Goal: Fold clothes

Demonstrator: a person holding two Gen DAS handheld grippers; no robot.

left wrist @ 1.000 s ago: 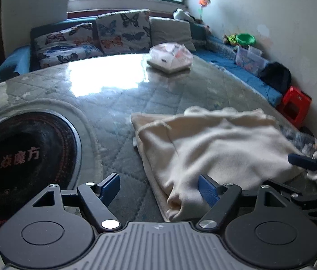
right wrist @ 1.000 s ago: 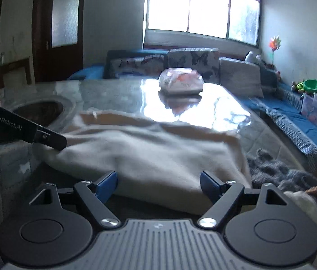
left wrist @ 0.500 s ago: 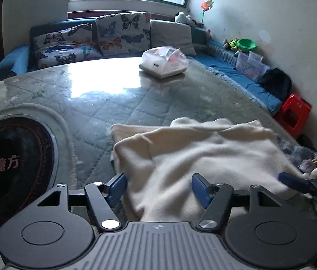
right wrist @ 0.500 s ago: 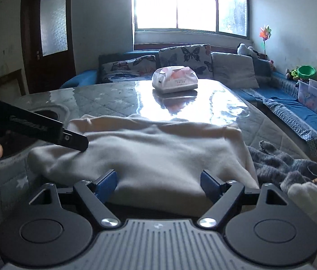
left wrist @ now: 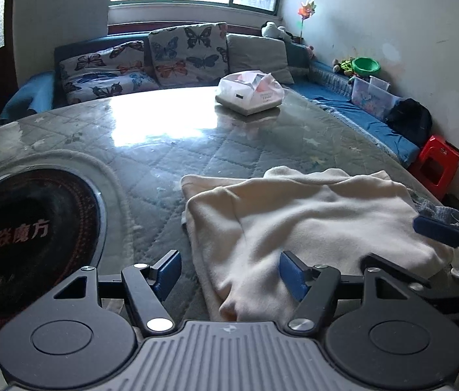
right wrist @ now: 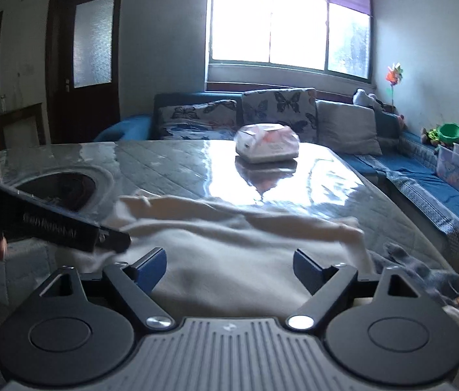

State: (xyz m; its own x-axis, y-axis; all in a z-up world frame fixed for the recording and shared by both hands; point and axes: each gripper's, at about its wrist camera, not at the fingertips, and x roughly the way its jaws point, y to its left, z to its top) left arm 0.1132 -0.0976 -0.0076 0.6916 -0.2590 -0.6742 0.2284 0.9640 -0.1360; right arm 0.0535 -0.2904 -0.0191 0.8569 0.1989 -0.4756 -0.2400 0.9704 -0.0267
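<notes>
A cream garment lies partly folded at the near right of a glossy quilted surface. The left hand-held gripper stands spread over its near left edge; the right hand-held gripper, just widened, hovers spread above it. A bagged tissue box sits far off.
</notes>
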